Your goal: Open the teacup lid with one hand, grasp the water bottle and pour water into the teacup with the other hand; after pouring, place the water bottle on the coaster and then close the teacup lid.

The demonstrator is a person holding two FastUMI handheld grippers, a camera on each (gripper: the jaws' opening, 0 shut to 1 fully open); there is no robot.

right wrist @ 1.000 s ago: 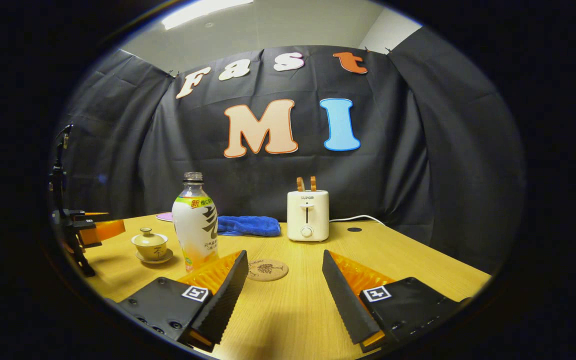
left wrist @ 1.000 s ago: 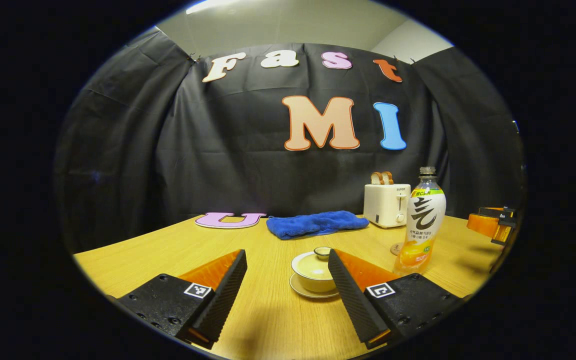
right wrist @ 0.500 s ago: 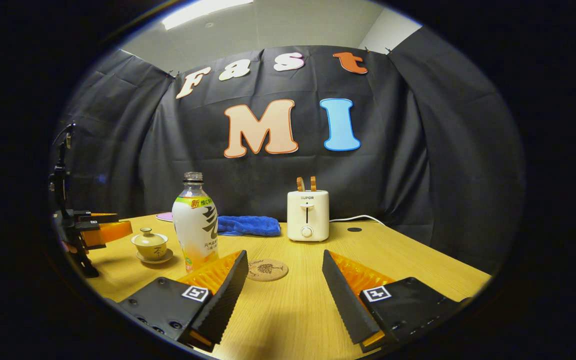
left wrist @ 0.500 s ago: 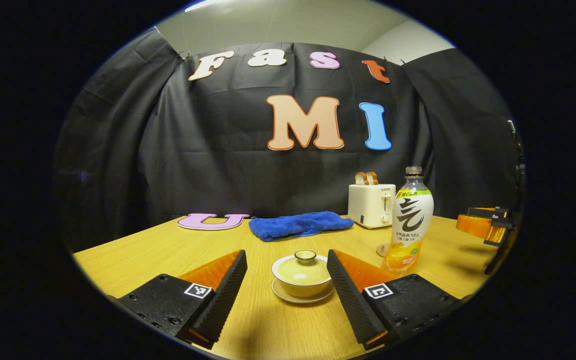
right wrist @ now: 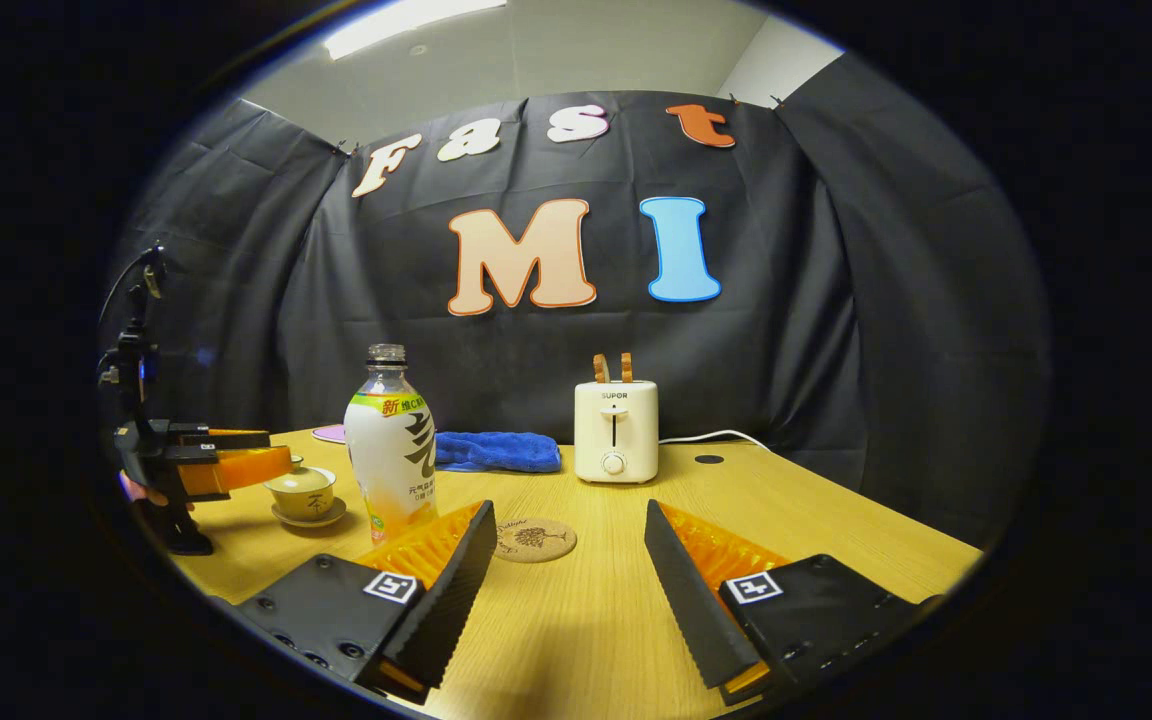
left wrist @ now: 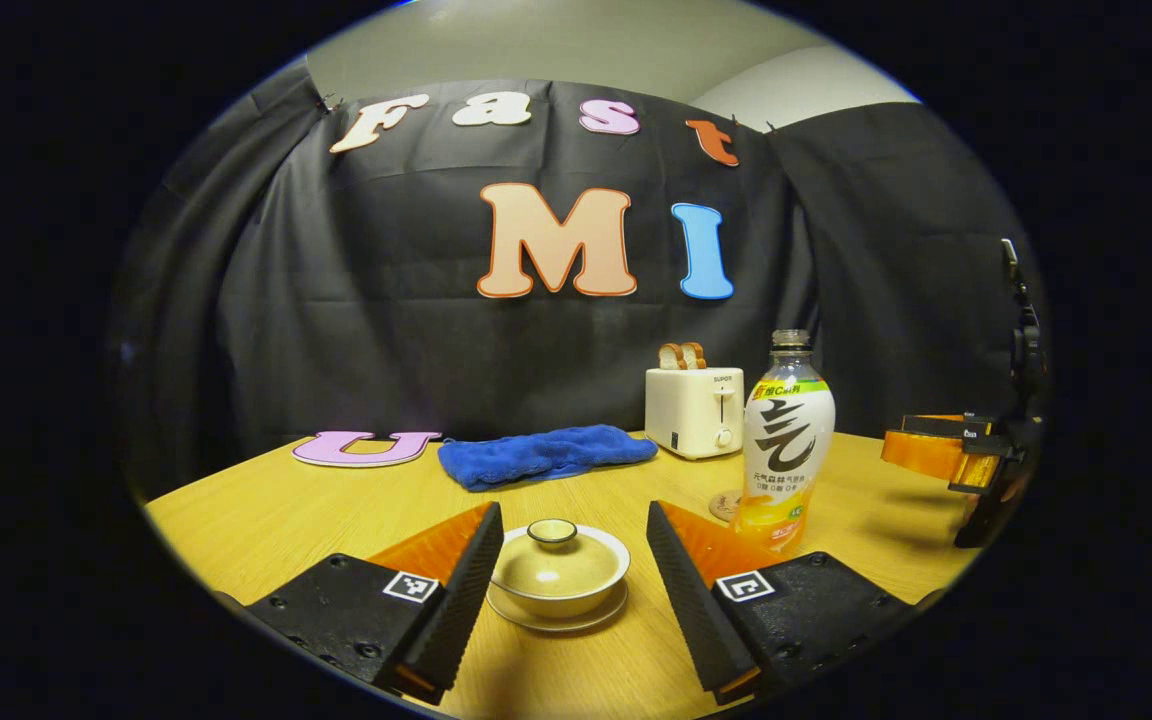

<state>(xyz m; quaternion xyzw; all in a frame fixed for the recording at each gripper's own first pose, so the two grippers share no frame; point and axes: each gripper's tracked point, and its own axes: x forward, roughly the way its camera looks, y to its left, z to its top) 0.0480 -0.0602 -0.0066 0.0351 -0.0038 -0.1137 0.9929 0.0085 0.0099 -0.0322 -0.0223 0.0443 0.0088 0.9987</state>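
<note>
In the left gripper view, the left gripper [left wrist: 568,575] has its fingers spread wide, one on each side of the teacup [left wrist: 559,580], which sits on its saucer [left wrist: 558,615] on the wooden counter [left wrist: 266,510] with the lid [left wrist: 554,560] on it; neither finger seems to touch the cup, though the gap on the left side is too narrow to be sure. Just right of the cup stands the water bottle [left wrist: 784,440], upright and uncapped, with a band of orange liquid at its base. The round coaster [left wrist: 723,505] lies behind the bottle, partly hidden by it. Farther back are a white toaster [left wrist: 693,410] with two slices of bread in it and a folded blue towel [left wrist: 544,455]. The right gripper [left wrist: 941,452] shows at the far right edge. In the right gripper view, the right gripper [right wrist: 566,580] hovers low over the counter with its fingers apart and nothing between them; the coaster [right wrist: 534,539] lies just ahead, the bottle [right wrist: 391,450] to its left, and the left gripper [right wrist: 221,465] reaches over the teacup [right wrist: 302,490] at the far left.
</note>
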